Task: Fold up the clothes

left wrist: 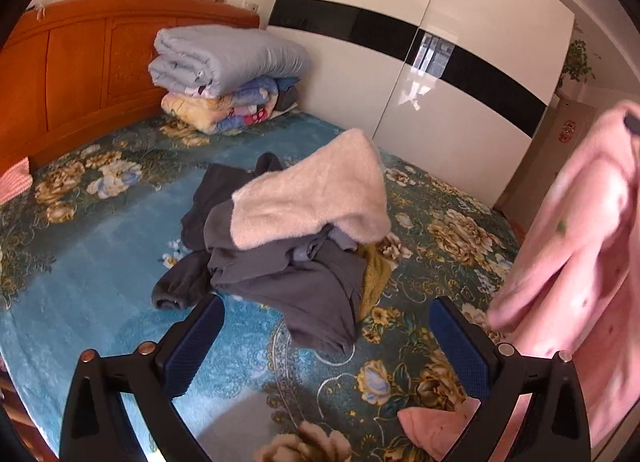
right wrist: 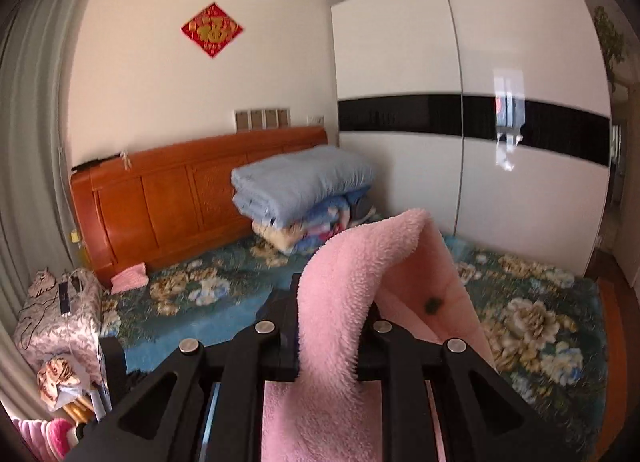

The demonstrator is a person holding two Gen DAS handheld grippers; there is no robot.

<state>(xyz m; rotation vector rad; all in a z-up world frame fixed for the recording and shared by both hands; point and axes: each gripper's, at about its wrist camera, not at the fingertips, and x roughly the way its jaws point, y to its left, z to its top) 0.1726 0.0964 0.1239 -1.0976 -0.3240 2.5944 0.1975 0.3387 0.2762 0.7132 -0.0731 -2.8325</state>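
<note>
Between the two black fingers of the right claw (right wrist: 334, 336) a pink fleece garment (right wrist: 340, 302) is pinched tight, its fluffy edge rising above the fingertips and curling over, the rest draping down toward the camera. From the left wrist view the same pink fleece garment (left wrist: 576, 229) hangs lifted at the right side, above the bed, with a lower corner trailing on the bedspread near the right finger. The left claw (left wrist: 324, 346) hovers over the bed with its blue-padded fingers (left wrist: 192, 346) spread wide and nothing between them.

Just ahead of the left claw lies an untidy heap of clothes: a dark grey garment (left wrist: 304, 286) sprawled with a cuffed sleeve reaching left, a pale cream fleece piece (left wrist: 316, 197) draped over its top, and a bit of mustard-yellow fabric (left wrist: 374, 278) peeking out at its right. The heap sits near the middle of the floral blue bedspread (left wrist: 80, 262), apart from the hanging pink fleece.

Farther back, against the orange wooden headboard (right wrist: 168, 197), folded quilts (right wrist: 300, 189) are stacked, a light blue one uppermost. A small pink folded cloth (right wrist: 130, 276) lies near the headboard's left end. A white wardrobe with a black band (right wrist: 520, 141) runs along the right side of the bed, and a red diamond decoration (right wrist: 212, 29) hangs on the wall. Bags and bundles (right wrist: 60, 314) crowd the floor at the bed's left.
</note>
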